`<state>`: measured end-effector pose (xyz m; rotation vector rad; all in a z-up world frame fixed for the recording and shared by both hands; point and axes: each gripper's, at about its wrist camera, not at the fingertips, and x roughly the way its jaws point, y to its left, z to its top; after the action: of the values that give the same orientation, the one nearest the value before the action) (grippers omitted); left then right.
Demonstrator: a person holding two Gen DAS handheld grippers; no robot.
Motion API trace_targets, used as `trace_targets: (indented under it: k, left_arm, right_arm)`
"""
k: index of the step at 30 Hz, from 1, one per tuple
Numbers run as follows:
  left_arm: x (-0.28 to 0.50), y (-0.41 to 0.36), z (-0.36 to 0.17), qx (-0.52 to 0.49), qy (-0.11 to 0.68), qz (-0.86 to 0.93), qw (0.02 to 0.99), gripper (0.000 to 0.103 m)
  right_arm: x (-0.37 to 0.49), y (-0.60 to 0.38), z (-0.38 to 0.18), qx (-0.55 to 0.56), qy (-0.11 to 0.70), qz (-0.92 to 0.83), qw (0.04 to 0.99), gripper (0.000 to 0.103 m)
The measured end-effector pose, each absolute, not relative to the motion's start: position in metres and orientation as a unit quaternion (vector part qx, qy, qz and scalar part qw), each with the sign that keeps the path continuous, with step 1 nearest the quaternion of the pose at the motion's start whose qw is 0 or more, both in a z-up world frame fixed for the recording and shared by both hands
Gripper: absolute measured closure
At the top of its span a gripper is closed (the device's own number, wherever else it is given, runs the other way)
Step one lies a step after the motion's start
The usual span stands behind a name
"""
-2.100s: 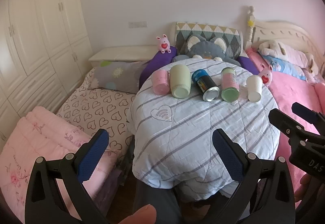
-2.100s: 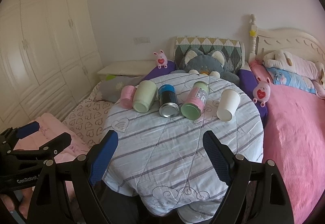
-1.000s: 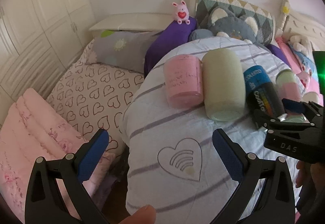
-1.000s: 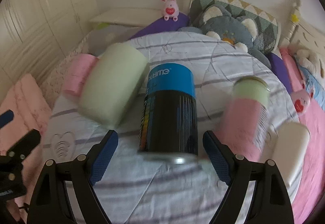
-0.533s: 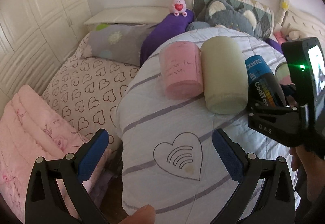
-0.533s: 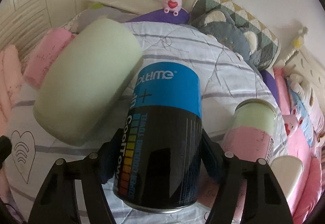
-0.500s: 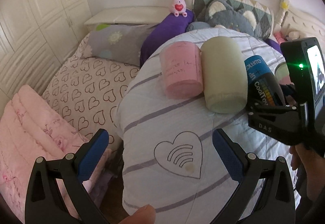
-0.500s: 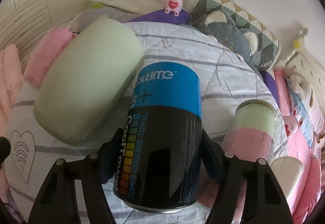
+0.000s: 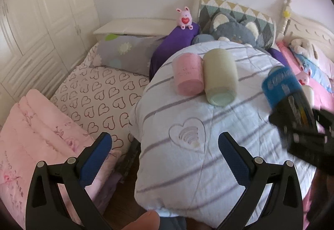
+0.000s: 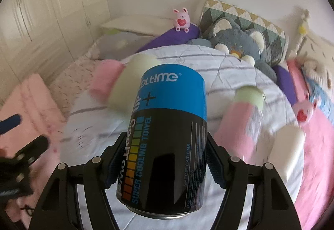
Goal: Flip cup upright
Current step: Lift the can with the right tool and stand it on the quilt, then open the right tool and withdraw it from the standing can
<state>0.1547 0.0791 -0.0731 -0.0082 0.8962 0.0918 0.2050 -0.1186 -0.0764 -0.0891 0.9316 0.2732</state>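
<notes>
My right gripper [image 10: 165,165] is shut on a black and blue can-shaped cup [image 10: 167,136] and holds it lifted above the striped quilt [image 10: 225,75], blue end pointing away. The same cup [image 9: 286,92] shows blurred at the right of the left wrist view, with the right gripper [image 9: 300,132] around it. A pink cup [image 9: 187,76] and a pale green cup [image 9: 220,76] lie on their sides side by side on the quilt [image 9: 187,157]. My left gripper [image 9: 165,159] is open and empty, near the quilt's front left edge.
A pink and green cup [image 10: 240,119] and a white cup [image 10: 286,150] lie on their sides at the right. A grey plush cat [image 9: 235,29], purple pillow [image 9: 175,42] and pink bunny toy [image 9: 184,19] sit behind. A heart-print sheet [image 9: 100,94] and pink blanket [image 9: 35,130] lie left.
My right gripper has lifted the black and blue cup off the quilt and moved it right and toward me. My left gripper has pulled back a little.
</notes>
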Motion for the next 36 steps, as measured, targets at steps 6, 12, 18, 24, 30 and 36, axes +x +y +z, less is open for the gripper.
trace_targets:
  k: [6,12,18,24,30,36]
  left_arm:
    - [0.120,0.071,-0.073,0.010,0.434,0.034,0.900,0.000]
    - [0.089,0.063,-0.069,0.022,0.431,0.027,0.901,0.000]
    - [0.070,0.060,-0.057,0.018,0.420,0.031,0.907,0.000]
    - [0.051,0.050,-0.041,0.018,0.401,0.030,0.915,0.000]
    - [0.028,0.038,-0.028,0.010,0.383,0.019,0.924,0.000]
    - [0.007,0.019,-0.025,0.019,0.379,0.008,0.925,0.000]
  right_arm:
    - [0.146,-0.125,-0.115,0.003,0.480,0.120,0.869,0.032]
    - [0.146,-0.130,-0.147,0.032,0.483,0.098,0.870,0.030]
    - [0.136,-0.132,-0.133,0.031,0.474,0.113,0.873,0.020]
    - [0.091,-0.151,-0.097,0.046,0.425,0.111,0.897,0.019]
    - [0.034,-0.191,-0.046,0.072,0.360,0.083,0.926,0.019]
    - [-0.007,-0.219,-0.015,0.082,0.324,0.040,0.942,0.019]
